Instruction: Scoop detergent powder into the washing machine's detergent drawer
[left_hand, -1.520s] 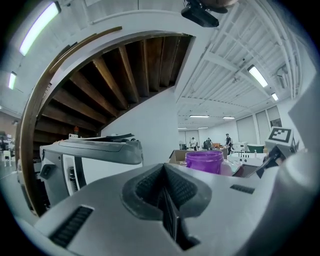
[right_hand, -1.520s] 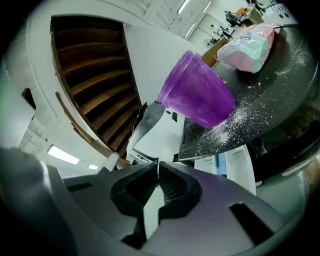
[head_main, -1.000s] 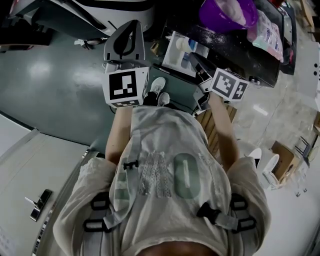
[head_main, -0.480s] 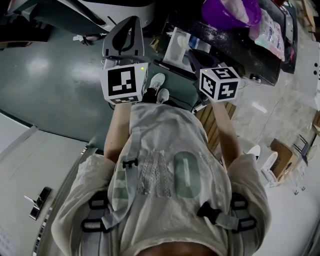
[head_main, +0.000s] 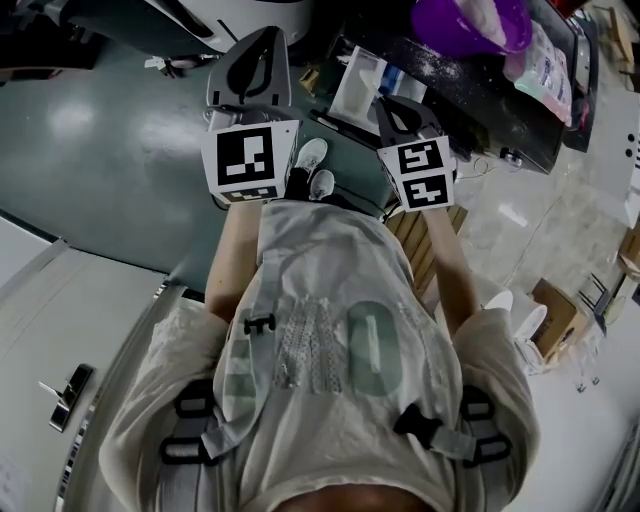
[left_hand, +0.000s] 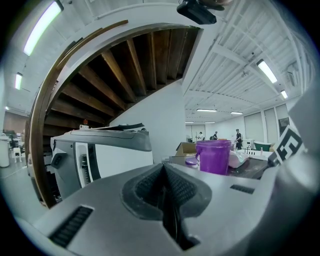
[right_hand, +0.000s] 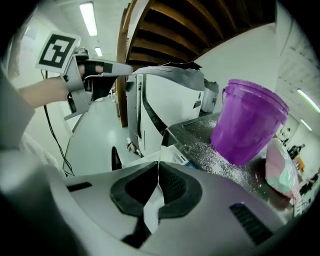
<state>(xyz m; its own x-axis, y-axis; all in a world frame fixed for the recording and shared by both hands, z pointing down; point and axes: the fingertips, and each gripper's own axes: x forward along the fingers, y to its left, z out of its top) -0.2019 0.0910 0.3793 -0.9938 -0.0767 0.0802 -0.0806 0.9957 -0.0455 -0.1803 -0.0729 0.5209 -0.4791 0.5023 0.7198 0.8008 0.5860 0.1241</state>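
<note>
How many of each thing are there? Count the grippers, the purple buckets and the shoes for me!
Hand-held grippers: 2, the left hand-held gripper and the right hand-held gripper
Purple plastic bucket: 1
White shoes: 2
Total: 5

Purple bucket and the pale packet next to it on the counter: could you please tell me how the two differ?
The purple bucket is a rigid, round tub standing upright, while the packet is a soft, slumped pouch. The bucket is plain purple; the packet is pale with pink and green print. The bucket is open-topped with white powder inside; whether the packet is open I cannot tell. Both sit on the same dark, powder-dusted counter.
</note>
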